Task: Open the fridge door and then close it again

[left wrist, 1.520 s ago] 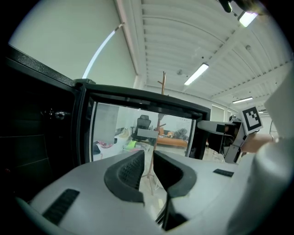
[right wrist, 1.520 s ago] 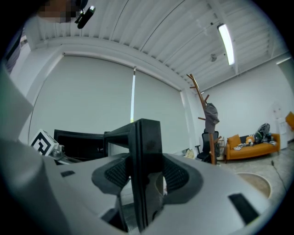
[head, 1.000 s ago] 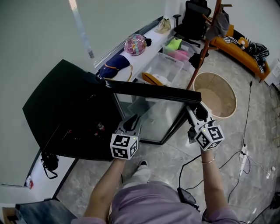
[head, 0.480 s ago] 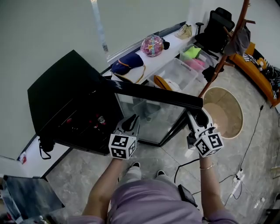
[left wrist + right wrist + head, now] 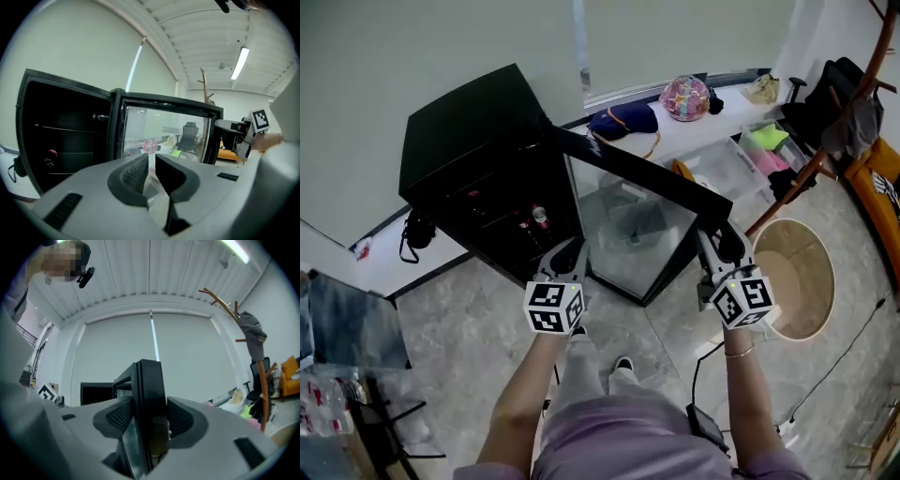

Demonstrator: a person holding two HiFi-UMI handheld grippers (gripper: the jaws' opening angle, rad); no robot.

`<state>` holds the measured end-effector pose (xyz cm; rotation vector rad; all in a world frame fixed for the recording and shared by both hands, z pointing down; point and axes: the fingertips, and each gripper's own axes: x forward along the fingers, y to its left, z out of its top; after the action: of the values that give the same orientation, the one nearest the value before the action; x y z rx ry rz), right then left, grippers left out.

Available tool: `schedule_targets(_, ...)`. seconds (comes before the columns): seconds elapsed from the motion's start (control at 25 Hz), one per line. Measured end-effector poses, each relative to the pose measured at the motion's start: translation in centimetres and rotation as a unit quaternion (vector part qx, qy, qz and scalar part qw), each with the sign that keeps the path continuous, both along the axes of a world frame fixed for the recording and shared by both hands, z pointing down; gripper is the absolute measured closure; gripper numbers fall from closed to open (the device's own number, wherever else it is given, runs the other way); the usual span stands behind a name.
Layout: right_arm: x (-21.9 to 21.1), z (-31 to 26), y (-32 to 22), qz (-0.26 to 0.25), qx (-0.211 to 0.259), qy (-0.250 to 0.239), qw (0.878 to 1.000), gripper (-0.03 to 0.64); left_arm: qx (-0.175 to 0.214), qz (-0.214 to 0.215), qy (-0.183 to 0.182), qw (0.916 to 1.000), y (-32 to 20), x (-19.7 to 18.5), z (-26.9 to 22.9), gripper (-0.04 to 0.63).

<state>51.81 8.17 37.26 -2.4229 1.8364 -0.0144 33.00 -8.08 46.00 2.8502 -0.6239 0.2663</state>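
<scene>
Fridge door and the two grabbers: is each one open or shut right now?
fridge door: open, swung wide out from the fridge.
right gripper: shut on the fridge door's free edge.
left gripper: empty, jaws a narrow gap apart, just been closing.

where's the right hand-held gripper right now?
Head view, centre right: the right hand-held gripper is clamped on the free edge of the open glass fridge door, round tan tub on the floor to its right.

Inside the fridge [image 5: 467, 131], small things [image 5: 536, 218] are too dark to identify.
</scene>
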Motion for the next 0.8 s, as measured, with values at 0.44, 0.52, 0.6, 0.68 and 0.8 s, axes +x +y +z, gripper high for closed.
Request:
schedule_targets(0.44, -1.7, 1.7, 2.4, -0.029, 0.002, -0.032, 0.999, 0.394, 0.003, -0.065, -0.009, 0.9978, 1.9, -6.1, 0.3, 0.552)
schedule_targets(0.52, -1.8, 2.0, 2.7, -0.029, -0.005, -0.030, 0.999, 0.394, 0.002, -0.066, -0.006, 0.9978, 2.0, -6.3, 0.4, 0.552)
schedule_targets(0.6, -1.9, 2.4, 2.8, -0.029, -0.011, -0.035, 0.999, 0.393, -0.001, -0.067, -0.006, 0.9977, 2.2, -6.6, 0.6, 0.552)
schedule_targets(0.68, -2.0, 2.6, 2.8, -0.033, -0.016, -0.042, 0.998, 0.392, -0.005, -0.067, -0.008, 0.9977, 2.3, -6.9, 0.8, 0.552)
schedule_targets(0.8, -1.6, 3.0, 2.4, -0.037, -0.026, -0.046, 0.998, 0.386, -0.007, -0.065, -0.010, 0.9978, 2.4, -7.2, 1.0, 0.554)
